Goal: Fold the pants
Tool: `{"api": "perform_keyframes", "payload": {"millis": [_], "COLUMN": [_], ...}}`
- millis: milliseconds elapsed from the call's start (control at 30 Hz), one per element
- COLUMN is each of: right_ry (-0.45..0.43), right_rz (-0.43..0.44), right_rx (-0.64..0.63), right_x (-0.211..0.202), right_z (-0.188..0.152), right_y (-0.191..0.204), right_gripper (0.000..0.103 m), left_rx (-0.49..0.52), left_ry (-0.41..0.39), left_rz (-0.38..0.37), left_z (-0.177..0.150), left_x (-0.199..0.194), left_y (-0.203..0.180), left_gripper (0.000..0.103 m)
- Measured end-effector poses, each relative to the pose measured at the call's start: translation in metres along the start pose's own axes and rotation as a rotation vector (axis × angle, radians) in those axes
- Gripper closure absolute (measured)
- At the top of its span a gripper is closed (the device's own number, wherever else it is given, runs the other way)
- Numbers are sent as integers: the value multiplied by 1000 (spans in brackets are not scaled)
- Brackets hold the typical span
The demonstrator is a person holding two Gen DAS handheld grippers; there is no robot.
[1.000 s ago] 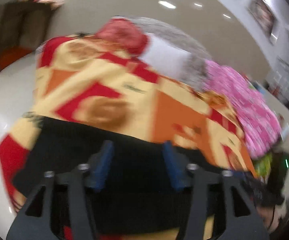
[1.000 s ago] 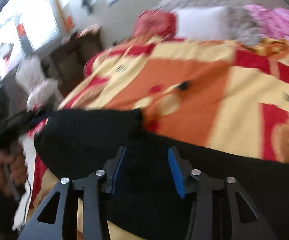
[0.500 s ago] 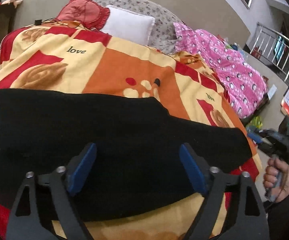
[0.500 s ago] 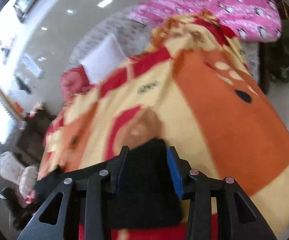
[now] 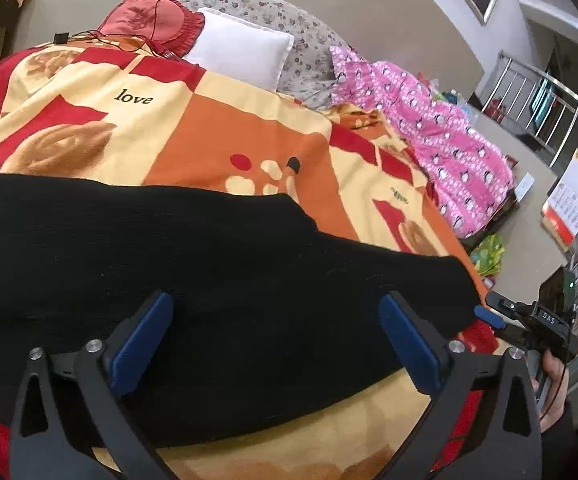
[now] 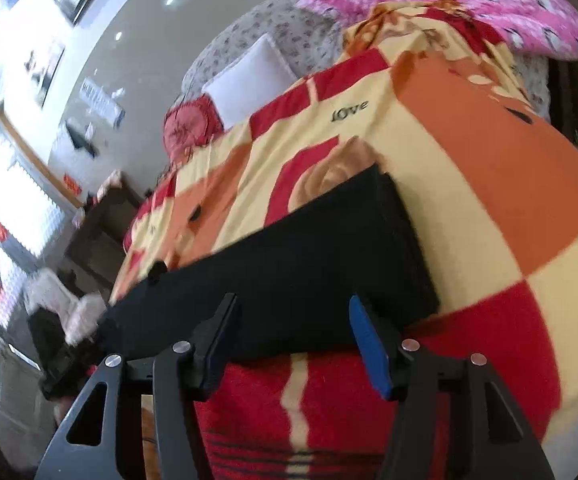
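Note:
Black pants [image 5: 217,264] lie as a long folded strip across the red, orange and cream blanket [image 5: 217,128] on the bed. My left gripper [image 5: 277,312] hovers over their near edge. Its jaws are opening wide, with flat cloth beneath them and nothing pinched. In the right wrist view the pants [image 6: 329,248] end in a square corner at the right. My right gripper [image 6: 293,320] sits at their near edge. Its jaws are opening, and the pads stand clear of the cloth. The right gripper [image 5: 489,316] also shows at the pants' far right end, held by a hand [image 5: 553,368].
A white pillow [image 5: 241,56], a red cushion [image 5: 149,20] with a thin cable, and a pink quilt [image 5: 441,148] lie at the head and right side of the bed. A metal railing [image 5: 561,120] stands to the right. Dark wooden furniture [image 6: 101,224] stands to the left.
The left gripper's jaws spread wider over the pants. The right gripper swung to the pants' end, rolled, and let go of the black cloth it pinched, which now lies flat.

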State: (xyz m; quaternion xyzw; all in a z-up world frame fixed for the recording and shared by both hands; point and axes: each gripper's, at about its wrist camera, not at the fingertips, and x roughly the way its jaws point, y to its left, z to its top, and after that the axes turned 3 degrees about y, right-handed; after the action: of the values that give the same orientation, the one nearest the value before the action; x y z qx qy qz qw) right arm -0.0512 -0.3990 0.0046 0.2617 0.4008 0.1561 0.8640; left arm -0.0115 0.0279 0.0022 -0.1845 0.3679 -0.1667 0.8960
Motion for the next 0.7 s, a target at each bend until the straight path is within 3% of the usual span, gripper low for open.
{"api": "perform_keyframes", "payload": {"millis": [133, 200, 267, 467, 633, 700], "right_ry": [-74, -49, -43, -11, -34, 5], "right_rz": [23, 43, 117, 125, 94, 119], "right_rx": [224, 402, 535, 555, 592, 569], "right_x": [-21, -21, -21, -4, 2, 7], "right_z": [0, -1, -5, 9, 20, 18], "right_y": [-30, -50, -67, -63, -59, -53], "right_gripper": [33, 34, 34, 26, 22, 21], "left_rx": [-18, -19, -7, -7, -13, -15], "left_ry": [-8, -21, -22, -22, -22, -23], "left_rz": [7, 35, 66, 62, 48, 43], "left_z": [1, 0, -1, -2, -2, -3], "left_x": [-1, -3, -1, -1, -2, -2], "left_y": [-1, -4, -8, -6, -4, -3], "left_gripper": [0, 0, 0, 0, 0, 0]}}
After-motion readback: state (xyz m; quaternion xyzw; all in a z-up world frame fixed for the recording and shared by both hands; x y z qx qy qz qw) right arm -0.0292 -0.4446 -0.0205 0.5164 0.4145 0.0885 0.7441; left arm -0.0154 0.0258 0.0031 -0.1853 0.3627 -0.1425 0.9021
